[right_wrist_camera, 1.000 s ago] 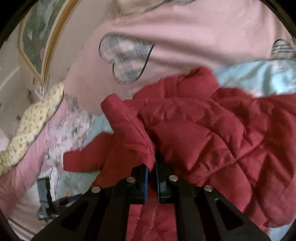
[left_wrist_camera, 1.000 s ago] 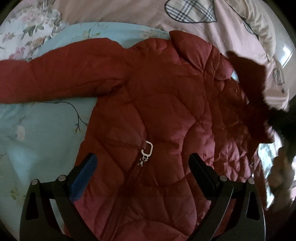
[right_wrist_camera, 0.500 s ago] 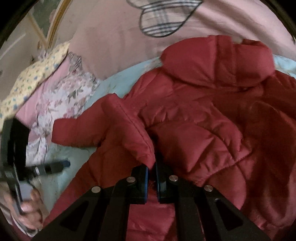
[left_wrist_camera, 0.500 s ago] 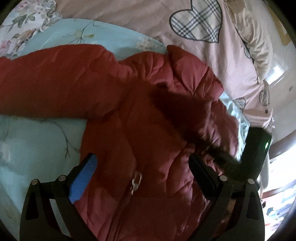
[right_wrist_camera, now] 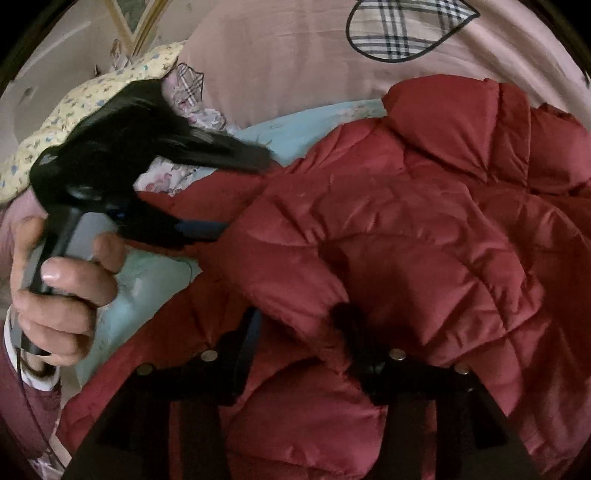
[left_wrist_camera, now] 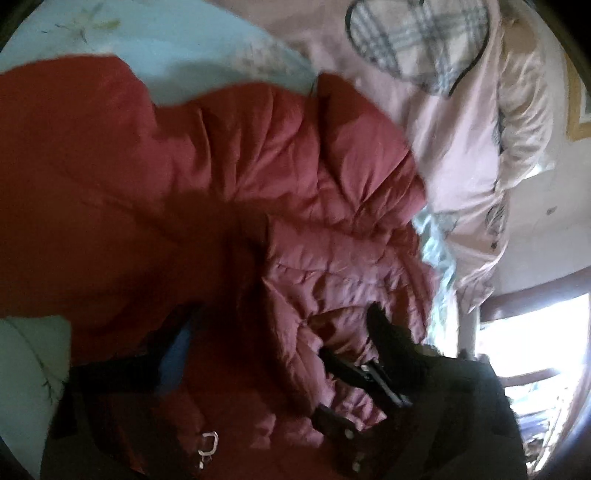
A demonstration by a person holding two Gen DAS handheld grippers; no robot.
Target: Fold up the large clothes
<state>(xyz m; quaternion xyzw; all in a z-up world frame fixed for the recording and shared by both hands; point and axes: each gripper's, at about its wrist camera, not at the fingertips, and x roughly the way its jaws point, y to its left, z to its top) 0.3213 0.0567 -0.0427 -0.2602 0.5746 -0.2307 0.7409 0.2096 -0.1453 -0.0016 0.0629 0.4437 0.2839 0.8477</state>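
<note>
A red quilted puffer jacket [left_wrist_camera: 229, 206] lies on a light blue sheet [left_wrist_camera: 177, 48]; it also fills the right wrist view [right_wrist_camera: 424, 221]. Its right sleeve is folded across the chest. My left gripper [left_wrist_camera: 280, 328] is open over the jacket's front, its blue-padded finger [left_wrist_camera: 177, 347] at the left; the zipper pull [left_wrist_camera: 208, 443] hangs below. It shows in the right wrist view [right_wrist_camera: 236, 192] with its fingers apart by the left sleeve. My right gripper [right_wrist_camera: 295, 328] has its fingers spread apart, with the sleeve cuff [right_wrist_camera: 291, 288] lying loose between them. It also shows in the left wrist view [left_wrist_camera: 369, 369].
A pink duvet with a plaid heart [right_wrist_camera: 406, 33] lies behind the jacket. A yellow flowered pillow [right_wrist_camera: 74, 107] and a floral cloth [right_wrist_camera: 166, 177] are at the left. A window and wooden bed frame [left_wrist_camera: 535, 295] are at the right.
My right gripper has carried the sleeve across the jacket's chest and opened, letting the cuff go. My left gripper has moved in closer over the jacket.
</note>
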